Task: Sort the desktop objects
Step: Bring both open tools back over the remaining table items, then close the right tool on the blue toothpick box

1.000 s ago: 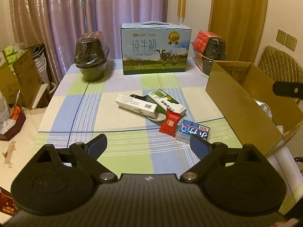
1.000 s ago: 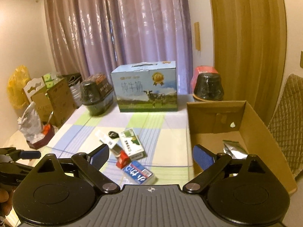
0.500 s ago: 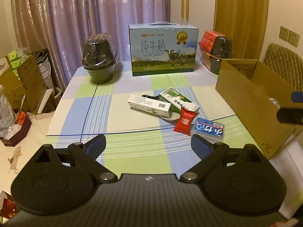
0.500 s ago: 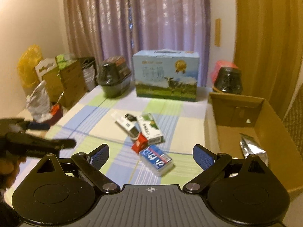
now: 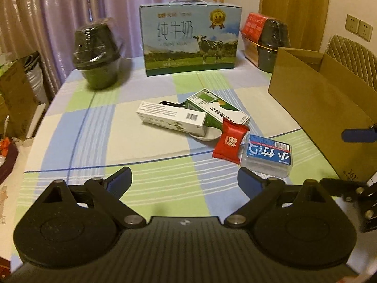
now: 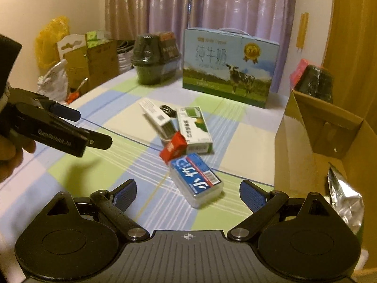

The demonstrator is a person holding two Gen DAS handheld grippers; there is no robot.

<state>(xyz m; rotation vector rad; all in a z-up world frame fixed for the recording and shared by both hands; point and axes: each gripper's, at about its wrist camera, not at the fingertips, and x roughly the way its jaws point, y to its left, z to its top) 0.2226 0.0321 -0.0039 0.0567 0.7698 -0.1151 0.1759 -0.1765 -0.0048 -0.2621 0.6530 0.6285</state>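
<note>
Currently both my grippers hover empty above the checked-cloth worktop (image 5: pixel 89 127): left gripper (image 5: pixel 185 180) fingers spread wide, right gripper (image 6: pixel 188 192) fingers likewise spread, nothing between either pair.

Landmark: the open brown cardboard box (image 6: pixel 306 139) at the worktop's edge. A crinkled silver foil pouch (image 6: pixel 344 198) already lies inside it.

Items left to sort, clustered beside the box:
- clear plastic case with blue label (image 6: pixel 196 180), nearest the box and nearest my right fingers. Large white Chinese characters and a barcode; I cannot read the finer print. Judged rigid, light, slick-walled; best pinched across its short sides.
- small red foil sachet (image 5: pixel 229 141), touching the case on the side away from the box. Soft and crushable, I judge; take it by the body, lightly.
- green-and-white carton (image 5: pixel 215 110) and long white carton with a barcode (image 5: pixel 170 119), further from the box. Stiff card, probably light; grip across the narrow width.
- shallow white dish (image 5: pixel 207 135) partly under those cartons; possibly fragile.
- black cable (image 6: pixel 167 110) behind the cartons; limp.

Beyond them stands a blue milk gift carton with a cow picture (image 5: pixel 189 39), marked "纯牛奶" and "PURE MILK". My left gripper's arm reads "GenRobot.ai".
</note>
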